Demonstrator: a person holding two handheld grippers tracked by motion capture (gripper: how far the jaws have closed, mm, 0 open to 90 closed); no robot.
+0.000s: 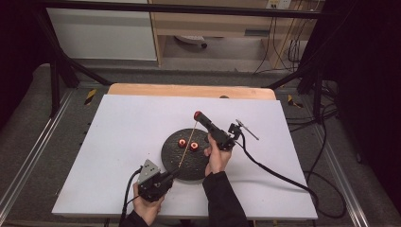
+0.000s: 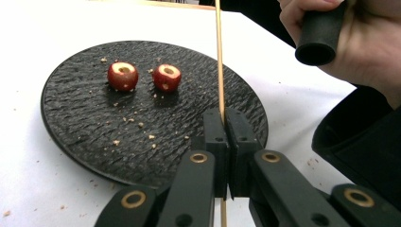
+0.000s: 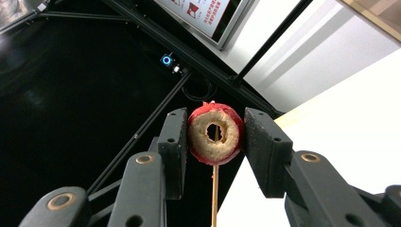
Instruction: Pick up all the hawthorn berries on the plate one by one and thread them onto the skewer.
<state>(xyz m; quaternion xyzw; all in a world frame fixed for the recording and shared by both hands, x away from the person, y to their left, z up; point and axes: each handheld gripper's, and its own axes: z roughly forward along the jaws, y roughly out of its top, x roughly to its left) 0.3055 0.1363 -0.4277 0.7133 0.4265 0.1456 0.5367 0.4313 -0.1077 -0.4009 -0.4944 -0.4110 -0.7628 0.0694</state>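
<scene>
Forearms in dark sleeves reach in from the near edge of the white table (image 1: 118, 137), each hand carrying a gripper. Next in size, the round black plate (image 1: 172, 161) lies on the table between the two hands, its rough surface sprinkled with crumbs. Over the plate's near left rim, the left gripper (image 2: 226, 124) has its jaws pressed together on the lower part of a thin wooden skewer (image 2: 219, 56), which rises from that pinch and slants up across the plate toward the far right. At the skewer's upper end, raised above the table beyond the plate, the right gripper (image 3: 216, 137) clamps a cored red fruit piece (image 3: 215, 135) between its pads, jaws narrowed to the fruit's width; in the right gripper view the stick's tip shows inside the fruit's central hole and the shaft runs down below it. Smallest of all, two more cored red fruits (image 2: 123, 75) sit upright side by side on the plate, just apart from each other, to the left of the skewer and clear of both grippers.
</scene>
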